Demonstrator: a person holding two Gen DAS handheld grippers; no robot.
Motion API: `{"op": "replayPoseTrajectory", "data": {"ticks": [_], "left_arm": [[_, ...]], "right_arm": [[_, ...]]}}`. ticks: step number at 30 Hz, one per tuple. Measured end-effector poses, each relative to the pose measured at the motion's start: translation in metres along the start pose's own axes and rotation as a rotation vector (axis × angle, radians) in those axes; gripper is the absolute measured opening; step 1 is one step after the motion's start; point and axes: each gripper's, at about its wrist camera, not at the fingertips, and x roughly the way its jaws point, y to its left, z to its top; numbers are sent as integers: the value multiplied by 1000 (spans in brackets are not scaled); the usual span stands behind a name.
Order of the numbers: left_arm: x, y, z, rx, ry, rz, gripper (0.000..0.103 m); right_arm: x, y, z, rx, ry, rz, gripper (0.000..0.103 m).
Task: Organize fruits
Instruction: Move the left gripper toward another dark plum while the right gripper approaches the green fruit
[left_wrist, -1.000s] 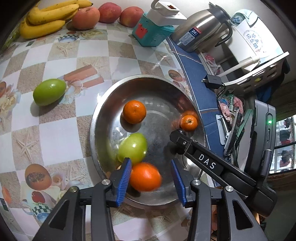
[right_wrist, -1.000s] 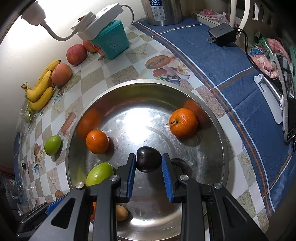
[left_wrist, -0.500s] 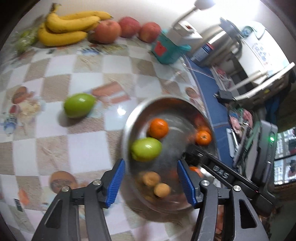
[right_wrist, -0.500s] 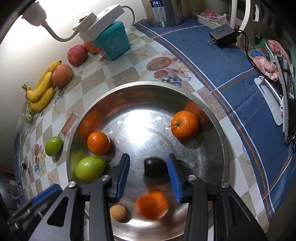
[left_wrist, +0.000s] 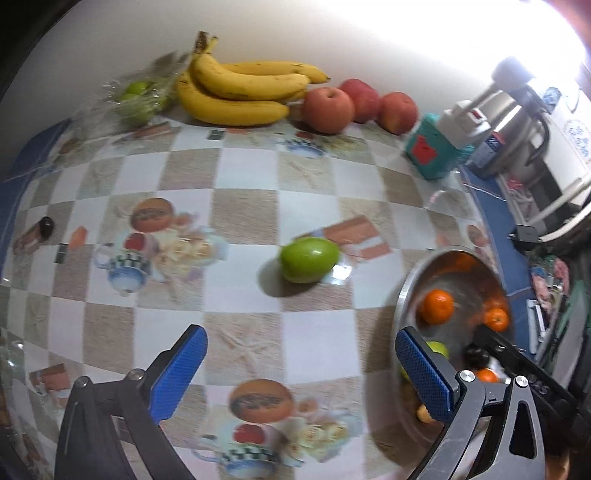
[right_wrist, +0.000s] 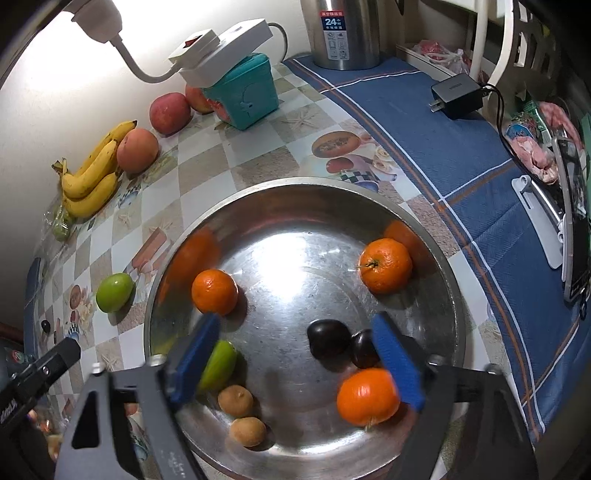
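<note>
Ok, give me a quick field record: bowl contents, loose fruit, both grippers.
bowl: round steel bowl
in bowl: three oranges, green fruit, two dark plums, two small brown fruits
loose on table: green mango-shaped fruit
left gripper: jaws opening, empty
right gripper: jaws opening, nothing gripped

Far ahead of your right tool stood a steel thermos (right_wrist: 345, 33), left of it a teal box (right_wrist: 245, 96) under a white power strip (right_wrist: 221, 50) — a black charger (right_wrist: 458, 95) lay right, on blue cloth (right_wrist: 424, 147).
</note>
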Motion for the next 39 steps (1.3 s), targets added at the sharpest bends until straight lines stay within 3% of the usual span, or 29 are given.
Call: {"op": "replayPoseTrajectory", "data": {"ticks": [5, 12, 17, 21, 26, 30, 33, 39], "left_arm": [[-3, 12, 3, 16, -54, 51, 103], [-17, 33, 11, 32, -161, 125, 103], [-23, 57, 18, 20, -191, 171, 103], [-28, 80, 21, 7, -208, 212, 103], [-31, 111, 25, -49, -207, 164, 103], [-32, 128, 28, -59, -223, 214, 103], [-30, 140, 31, -78, -219, 195, 103], [-27, 171, 42, -84, -221, 248, 103]], "right_arm": [[0, 4, 0, -3, -13, 2, 98], [-15, 18, 4, -5, -101, 8, 98], [-25, 49, 9, -38, -133, 44, 98], [-27, 81, 11, -97, -132, 82, 98], [-14, 123, 8, -172, -99, 87, 98], [-2, 152, 3, -223, -77, 95, 98], [4, 175, -2, -292, -63, 104, 98], [21, 210, -9, -399, -33, 86, 98]]}}
